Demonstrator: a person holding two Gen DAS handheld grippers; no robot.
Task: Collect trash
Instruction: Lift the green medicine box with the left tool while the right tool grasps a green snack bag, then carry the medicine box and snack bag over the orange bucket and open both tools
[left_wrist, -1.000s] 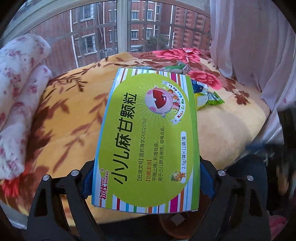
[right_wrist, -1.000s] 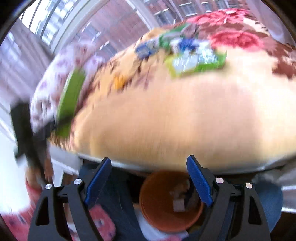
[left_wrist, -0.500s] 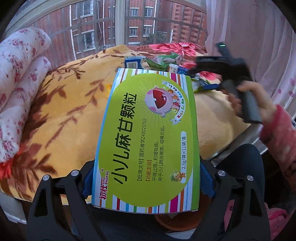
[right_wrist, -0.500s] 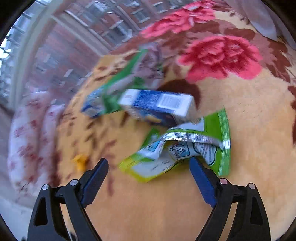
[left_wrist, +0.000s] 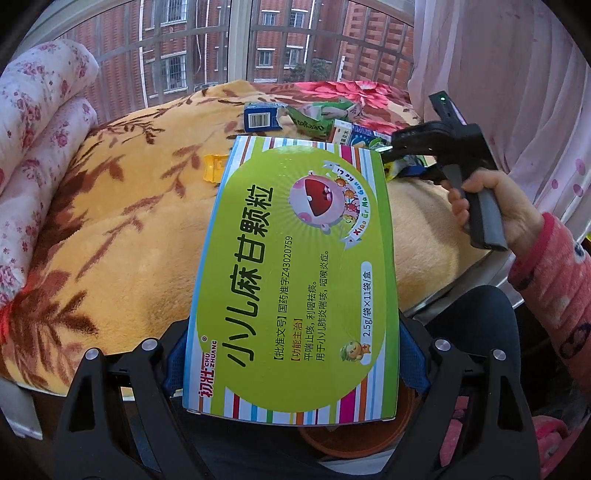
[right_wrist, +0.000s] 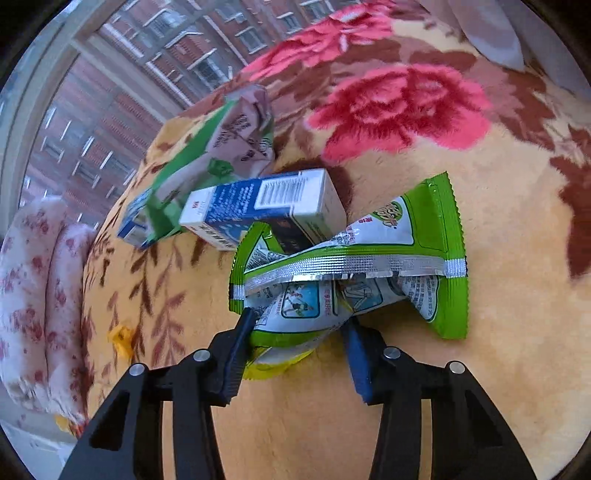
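My right claw (right_wrist: 299, 325) has closed in, now pinching the green wrapper (right_wrist: 354, 266); my left claw (left_wrist: 291, 365) still grips the medicine box (left_wrist: 295, 273).

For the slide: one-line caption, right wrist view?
Right tool pinching a green wrapper on a floral blanket.

Both wrist views face the window, sharing the blanket (left_wrist: 122, 229) trash pile (right_wrist: 258, 206)
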